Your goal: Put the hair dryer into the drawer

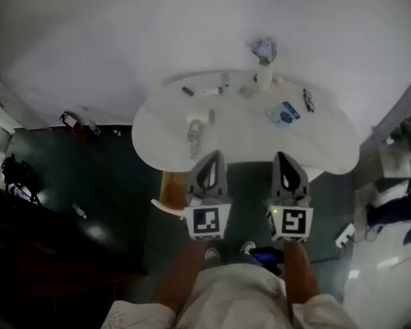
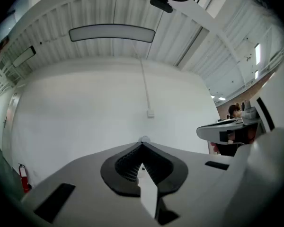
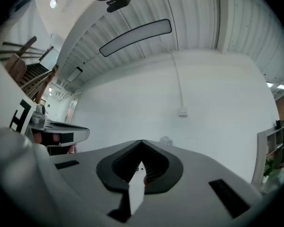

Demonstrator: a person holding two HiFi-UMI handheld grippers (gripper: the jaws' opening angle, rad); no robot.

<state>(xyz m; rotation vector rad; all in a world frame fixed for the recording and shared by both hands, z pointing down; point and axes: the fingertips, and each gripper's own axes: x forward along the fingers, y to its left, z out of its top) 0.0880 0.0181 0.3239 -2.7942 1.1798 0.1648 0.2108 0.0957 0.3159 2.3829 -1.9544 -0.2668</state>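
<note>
Head view first: closest to the camera are my forearms (image 1: 181, 276), reaching out over my lap. Each one ends in a claw with its marker cube. My left claw (image 1: 214, 157) and right claw (image 1: 283, 157) sit side by side, roughly level, with their tips over the near edge of the white table (image 1: 329, 142).

What looks like the hair dryer (image 1: 194, 134) lies on that table just past the left claw's tip, and neither claw is touching it. A wood-coloured box (image 1: 170, 189) pokes out under the table's near-left edge, but I can't tell if it's the drawer. Further back on the table there's a white bottle with flowers (image 1: 264, 74), a pair of glasses (image 1: 308, 100) and a blue-and-white packet (image 1: 284, 114).

Left gripper view: the jaws are pinched fully together with nothing between them. Beyond them is just a white wall with a small wall box (image 2: 151, 113).

Right gripper view: same deal, the jaws are closed tight and empty, facing that wall.
</note>
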